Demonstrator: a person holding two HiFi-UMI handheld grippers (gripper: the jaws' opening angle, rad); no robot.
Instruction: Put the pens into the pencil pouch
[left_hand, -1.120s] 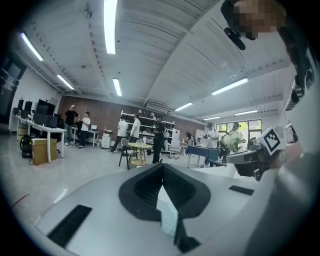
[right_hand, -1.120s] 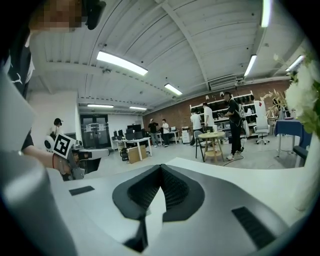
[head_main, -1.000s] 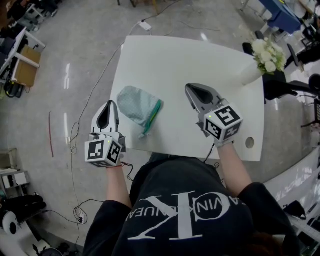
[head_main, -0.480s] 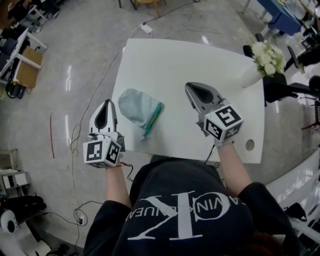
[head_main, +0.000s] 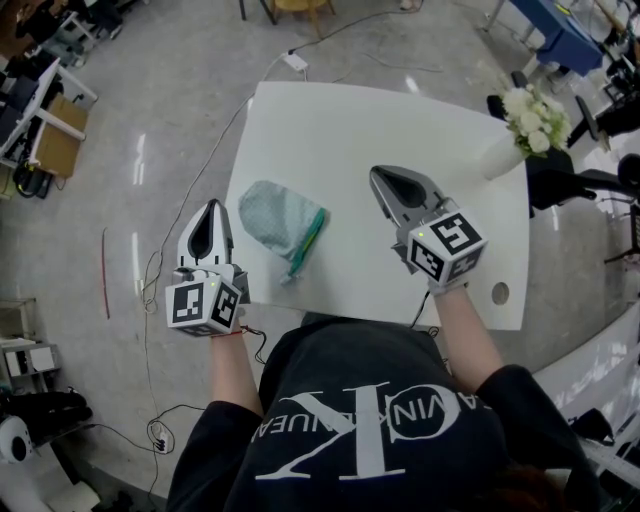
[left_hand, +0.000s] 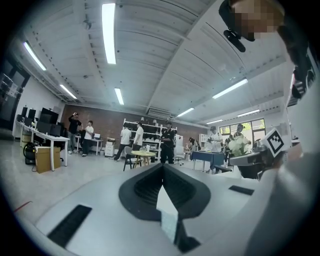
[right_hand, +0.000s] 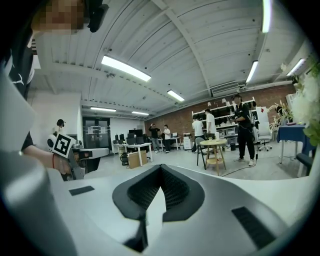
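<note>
Two grippers (head_main: 212, 212) (head_main: 383, 180) (fingers (left_hand: 142, 187) together) nr pouch (head_main: 280, 218)

The pouch (head_main: 278, 215) lies on the left half of the surface (head_main: 350, 120), toward the near edge, with a thin strip (head_main: 306, 240) along its right side; whether that is a pen or the pouch's own edge cannot be told. The left hand-held gripper (head_main: 214, 206) is to the left of the pouch, over the floor just off the surface's left edge. The right hand-held gripper (head_main: 377, 175) is over the surface, right of the pouch and apart from it. Flowers (head_main: 535, 110) stand at the far right corner. A cable (head_main: 200, 150) runs on the floor to the left
</note>
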